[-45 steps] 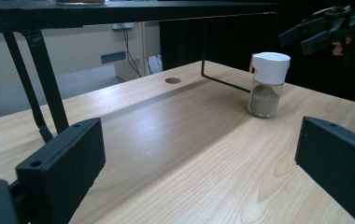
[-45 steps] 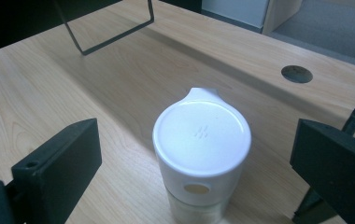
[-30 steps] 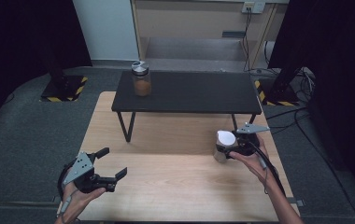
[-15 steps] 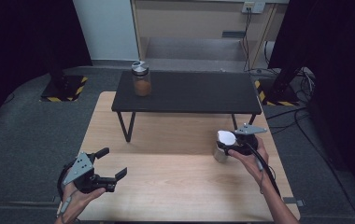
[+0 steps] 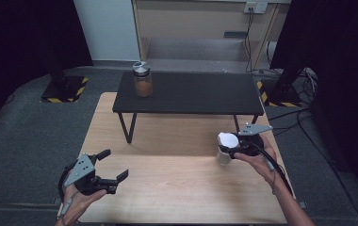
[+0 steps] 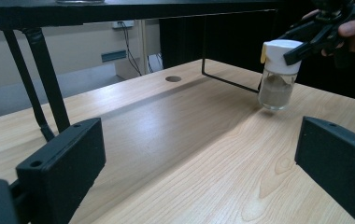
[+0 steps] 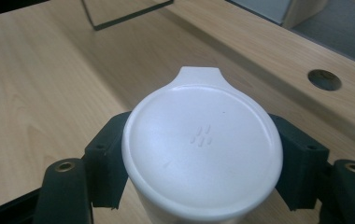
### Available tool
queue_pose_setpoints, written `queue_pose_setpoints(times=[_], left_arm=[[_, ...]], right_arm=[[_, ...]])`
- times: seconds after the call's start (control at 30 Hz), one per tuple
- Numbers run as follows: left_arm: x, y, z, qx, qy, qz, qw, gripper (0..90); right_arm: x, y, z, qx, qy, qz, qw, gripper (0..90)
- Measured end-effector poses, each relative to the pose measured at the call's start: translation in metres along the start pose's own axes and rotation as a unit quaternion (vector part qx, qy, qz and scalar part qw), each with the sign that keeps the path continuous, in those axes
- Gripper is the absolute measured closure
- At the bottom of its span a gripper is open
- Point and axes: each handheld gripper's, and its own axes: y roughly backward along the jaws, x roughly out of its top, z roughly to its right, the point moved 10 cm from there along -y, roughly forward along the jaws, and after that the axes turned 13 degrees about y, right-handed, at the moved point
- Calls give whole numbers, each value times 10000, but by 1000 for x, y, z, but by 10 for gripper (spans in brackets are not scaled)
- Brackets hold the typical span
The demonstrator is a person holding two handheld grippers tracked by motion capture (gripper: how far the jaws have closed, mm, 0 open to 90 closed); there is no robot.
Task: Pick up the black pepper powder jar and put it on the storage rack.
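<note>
A dim room with a light wooden desk (image 5: 167,188) carrying a low black shelf (image 5: 191,94), an orange-filled jar (image 5: 142,80) on it. The right gripper (image 5: 233,147) clamps a white-lidded jar (image 6: 278,74), apparently just lifted off the desk; placing remains. The left gripper (image 5: 113,167) waits, jaws wide and empty.

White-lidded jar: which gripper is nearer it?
Right. The right gripper is clamped on the white-lidded jar at its lid; the left gripper sits open across the wooden table.
</note>
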Motion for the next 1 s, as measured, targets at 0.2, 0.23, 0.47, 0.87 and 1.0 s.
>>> queue_pose_setpoints(times=[0.2,0.23,0.47,0.87,1.0], left_arm=[[-1,-1,0,-27,-14,-55,10000,6],[-1,-1,-1,-25,-9,-57,10000,5],[-1,-1,0,-14,-7,-56,10000,6],[-1,-2,0,-20,-1,-73,10000,6],[-2,-2,0,-21,10,-82,10000,6]], right_arm=[[15,12,1,369,243,127,9989,314],[17,15,2,422,273,185,9986,313],[38,31,10,800,483,465,9945,314],[86,62,26,936,813,486,9911,314],[102,71,31,980,842,485,9904,314]])
